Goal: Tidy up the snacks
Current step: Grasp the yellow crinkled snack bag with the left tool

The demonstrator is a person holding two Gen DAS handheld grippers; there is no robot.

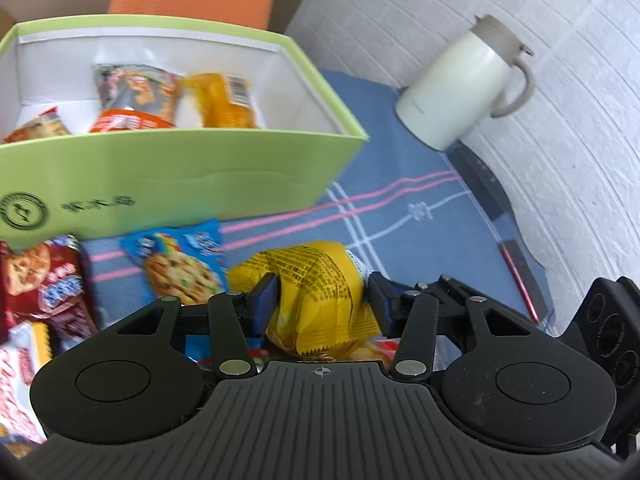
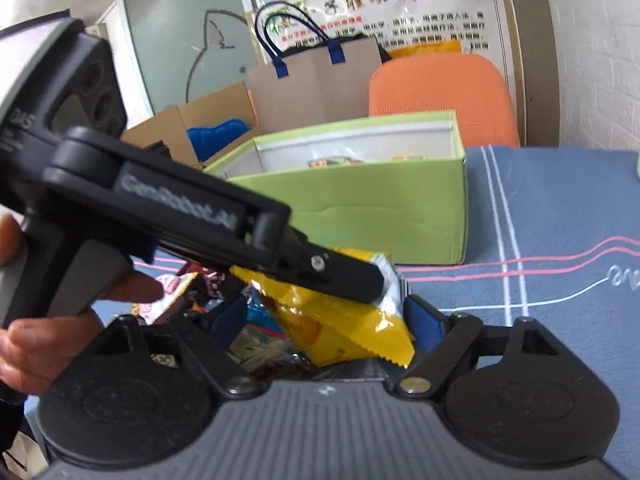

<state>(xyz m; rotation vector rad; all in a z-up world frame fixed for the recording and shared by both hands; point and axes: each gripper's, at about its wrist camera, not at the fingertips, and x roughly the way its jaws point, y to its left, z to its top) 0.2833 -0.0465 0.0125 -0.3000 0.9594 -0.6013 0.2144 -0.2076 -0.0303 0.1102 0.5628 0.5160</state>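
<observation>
The left gripper (image 1: 320, 300) is closing its blue pads on a yellow snack packet (image 1: 316, 292), pinching the crinkled bag across its middle so that it is hanging clear of the blue tablecloth (image 1: 404, 184). Seen from the right wrist view, the same packet (image 2: 340, 320) is dangling just in front of the right gripper (image 2: 320, 320), whose fingers are standing wide apart with nothing between them. The green box (image 1: 168, 168) is sitting toward the far edge of the table, already holding several packets, while a blue cookie packet (image 1: 180, 264) and a red cookie packet (image 1: 44, 284) are lying on the cloth just beside the box's near wall. A white jug (image 1: 460, 84) is standing near the far right corner, well apart from the box.

The step in hand is probably carrying the yellow packet to the box. Doing it well means lifting high enough to clear the near wall, keeping the squeeze gentle so the contents are not being crushed, and letting go only over a bare part of the box floor.
</observation>
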